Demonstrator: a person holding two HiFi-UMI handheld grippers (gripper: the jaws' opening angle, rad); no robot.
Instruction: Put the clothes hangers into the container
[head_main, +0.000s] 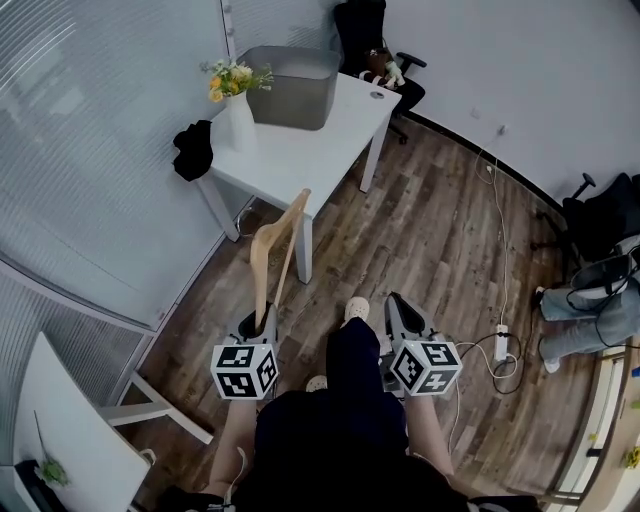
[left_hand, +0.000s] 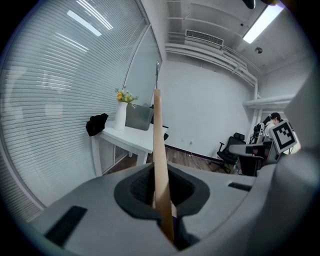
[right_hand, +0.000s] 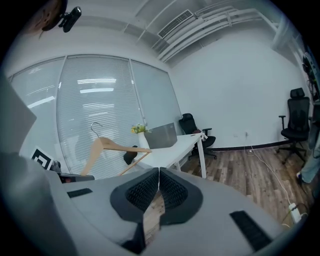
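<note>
The left gripper (head_main: 264, 320) is clamped on the lower end of a wooden clothes hanger (head_main: 260, 262). The hanger stands upright in the jaws, above the wood floor (head_main: 450, 230) and short of the white table (head_main: 300, 155). On the far end of the table stands the grey container (head_main: 288, 88), with a vase of flowers (head_main: 238, 112) just beside it and a black cloth (head_main: 193, 148) at the table's left edge. The right gripper (right_hand: 159, 172) points toward the table, its jaws together with nothing between them.
</note>
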